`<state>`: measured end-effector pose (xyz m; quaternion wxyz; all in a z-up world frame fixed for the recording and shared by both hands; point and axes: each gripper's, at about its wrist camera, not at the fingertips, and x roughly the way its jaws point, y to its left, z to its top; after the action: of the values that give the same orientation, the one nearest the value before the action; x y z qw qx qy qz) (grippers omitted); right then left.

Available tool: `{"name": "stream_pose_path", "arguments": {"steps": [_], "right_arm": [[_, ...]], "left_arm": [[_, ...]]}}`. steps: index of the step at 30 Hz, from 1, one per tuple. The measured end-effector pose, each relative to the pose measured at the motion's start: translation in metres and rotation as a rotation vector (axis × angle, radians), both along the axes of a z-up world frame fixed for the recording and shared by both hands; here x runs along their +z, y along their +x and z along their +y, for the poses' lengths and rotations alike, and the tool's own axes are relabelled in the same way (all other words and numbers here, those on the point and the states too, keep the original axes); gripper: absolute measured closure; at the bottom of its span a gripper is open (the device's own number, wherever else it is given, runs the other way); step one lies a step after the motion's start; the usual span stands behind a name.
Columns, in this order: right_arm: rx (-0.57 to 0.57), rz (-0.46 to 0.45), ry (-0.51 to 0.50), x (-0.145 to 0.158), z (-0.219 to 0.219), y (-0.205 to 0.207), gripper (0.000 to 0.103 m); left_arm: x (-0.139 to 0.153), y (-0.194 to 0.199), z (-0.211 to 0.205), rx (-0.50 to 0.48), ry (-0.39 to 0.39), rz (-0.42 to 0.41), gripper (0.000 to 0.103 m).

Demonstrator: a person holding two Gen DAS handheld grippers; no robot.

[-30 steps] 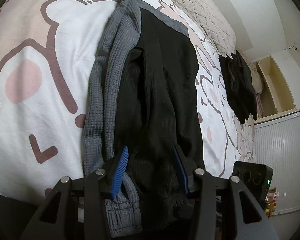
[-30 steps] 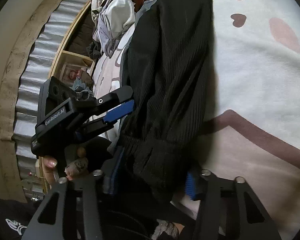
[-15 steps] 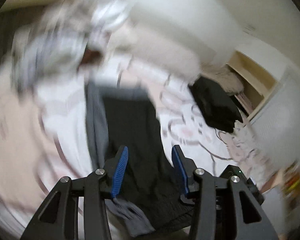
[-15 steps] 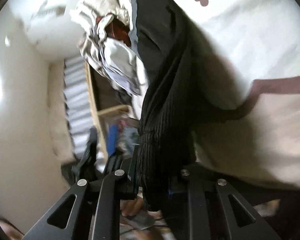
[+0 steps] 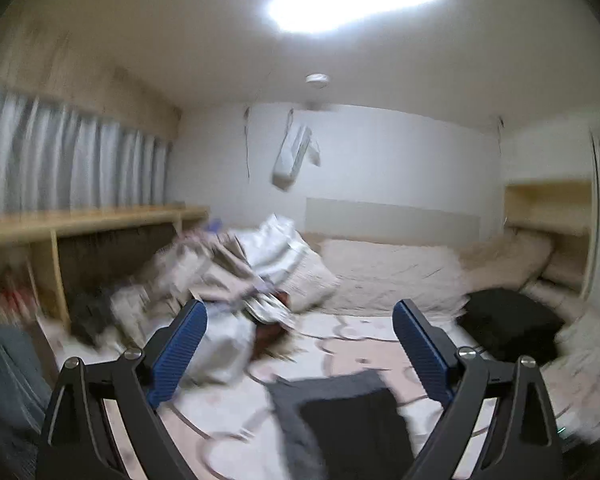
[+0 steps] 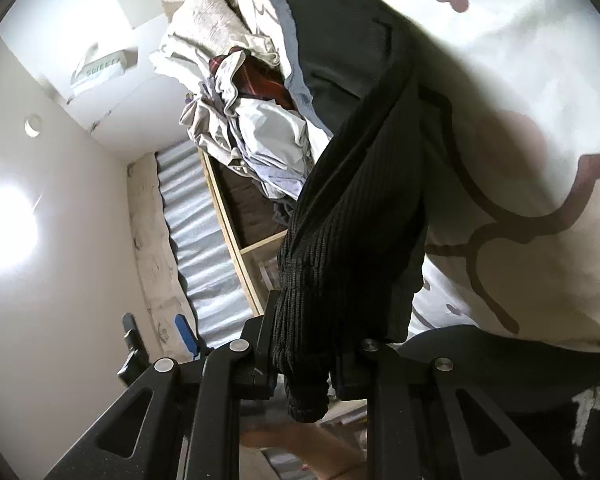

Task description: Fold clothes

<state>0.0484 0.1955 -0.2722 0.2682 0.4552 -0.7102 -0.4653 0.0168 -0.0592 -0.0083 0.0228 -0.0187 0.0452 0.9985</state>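
A black ribbed garment with grey trim (image 6: 352, 216) stretches along the patterned bed sheet (image 6: 520, 120). My right gripper (image 6: 308, 344) is shut on its bunched cuff end, and the cloth hides the pads. The near end hangs lifted off the sheet. My left gripper (image 5: 300, 312) is raised and points level across the bed; its jaws are opening wide with nothing between the blue pads (image 5: 180, 344). The same garment (image 5: 340, 412) lies flat below it. In the right wrist view a blue pad of the left gripper (image 6: 184, 334) shows at the lower left.
A pile of unfolded clothes (image 5: 236, 280) lies at the bed's far left beside a wooden shelf (image 5: 100, 220) under curtains. A folded black stack (image 5: 508, 320) sits at the right. A beige quilt (image 5: 388, 268) covers the bed's far end.
My left gripper let go of the garment's end, rose and tipped up to level, and its jaws spread wide. My right gripper closed on the cuff and rolled.
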Motion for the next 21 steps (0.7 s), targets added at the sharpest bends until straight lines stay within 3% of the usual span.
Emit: {"name": "stream_pose_path", "arguments": {"steps": [4, 6, 8, 15, 21], "right_arm": [[-0.035, -0.024, -0.056, -0.001, -0.001, -0.002, 0.082], [-0.058, -0.034, -0.089, -0.002, -0.001, -0.004, 0.082], [-0.078, -0.039, -0.118, 0.0, -0.002, -0.008, 0.082], [-0.096, -0.027, -0.156, 0.009, -0.006, -0.018, 0.082], [-0.104, -0.041, -0.168, 0.007, -0.009, -0.02, 0.082]], "left_arm": [[-0.033, 0.005, 0.016, -0.001, -0.405, 0.163, 0.008], [-0.054, 0.01, 0.013, -0.045, -0.53, 0.183, 0.008], [-0.075, 0.016, 0.005, -0.129, -0.618, 0.132, 0.008], [-0.115, 0.058, 0.005, -0.433, -0.784, -0.002, 0.008], [-0.121, 0.056, 0.022, -0.586, -0.73, -0.158, 0.008]]}}
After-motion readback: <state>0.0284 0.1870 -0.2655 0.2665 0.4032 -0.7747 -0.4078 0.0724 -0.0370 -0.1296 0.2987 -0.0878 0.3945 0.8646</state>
